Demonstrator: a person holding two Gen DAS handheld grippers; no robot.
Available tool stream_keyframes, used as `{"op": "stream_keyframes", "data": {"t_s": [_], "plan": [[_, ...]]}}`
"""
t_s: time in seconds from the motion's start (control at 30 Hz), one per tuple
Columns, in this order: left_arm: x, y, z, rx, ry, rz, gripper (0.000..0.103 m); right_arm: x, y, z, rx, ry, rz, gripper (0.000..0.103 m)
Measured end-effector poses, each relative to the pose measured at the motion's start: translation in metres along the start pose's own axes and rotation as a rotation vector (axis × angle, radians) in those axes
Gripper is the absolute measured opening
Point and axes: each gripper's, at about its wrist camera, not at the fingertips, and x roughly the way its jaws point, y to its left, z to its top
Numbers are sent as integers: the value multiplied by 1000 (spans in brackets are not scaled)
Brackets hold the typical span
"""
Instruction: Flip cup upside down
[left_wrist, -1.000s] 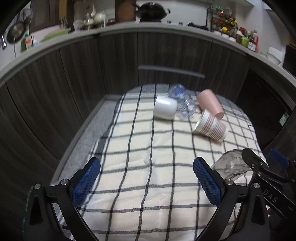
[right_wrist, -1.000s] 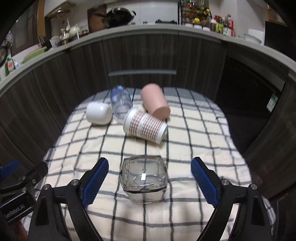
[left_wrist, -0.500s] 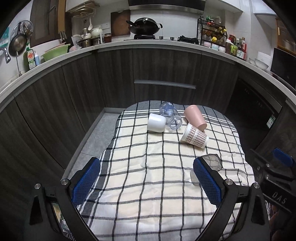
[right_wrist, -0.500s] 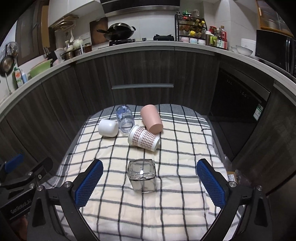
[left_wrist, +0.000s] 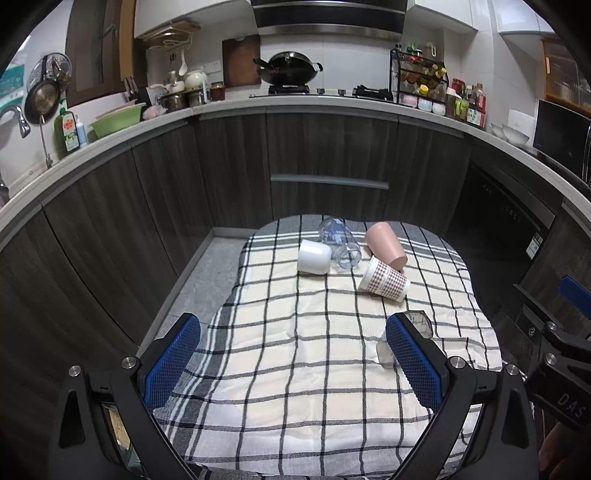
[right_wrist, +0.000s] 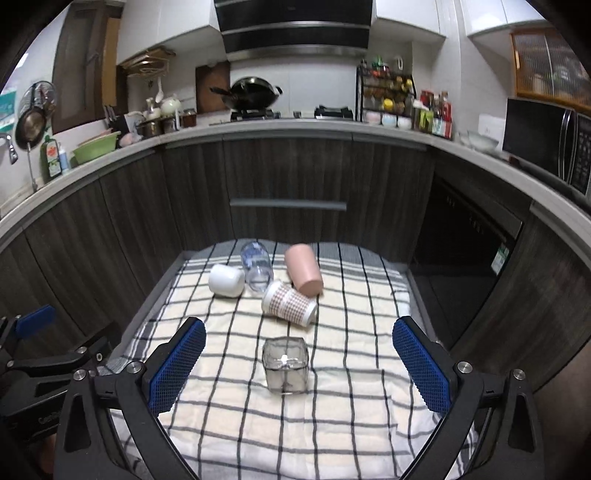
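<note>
A clear square glass cup (right_wrist: 285, 364) stands on the checked cloth (right_wrist: 347, 413), straight ahead of my right gripper (right_wrist: 299, 363), which is open, empty and held above and short of it. In the left wrist view the glass (left_wrist: 416, 322) is partly hidden behind the right finger. My left gripper (left_wrist: 293, 363) is open and empty over the cloth's near left part. Further back lie a checked paper cup (right_wrist: 289, 303), a pink cup (right_wrist: 303, 274), a white cup (right_wrist: 226, 280) and a clear cup (right_wrist: 256, 269), all on their sides.
The cloth covers a low table (left_wrist: 199, 273) in front of dark kitchen cabinets (right_wrist: 288, 184). A counter with a wok (right_wrist: 255, 92), bottles and a microwave (right_wrist: 546, 140) runs behind. The table's edges drop off left and right.
Both grippers have pulled back and risen away from the table. The cups now look smaller and farther. The glass cup stands in the same place.
</note>
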Motion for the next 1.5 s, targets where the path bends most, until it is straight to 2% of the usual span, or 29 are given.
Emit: {"op": "stream_keyframes", "data": {"t_s": [0.6,1.5], "plan": [[-14,3,0,-2,-44,19,103,-9,-3,1,16,-16,2,102],[-15,-1,1,7,-45,13,103,-11,-5,1,18,-15,2,102]]}}
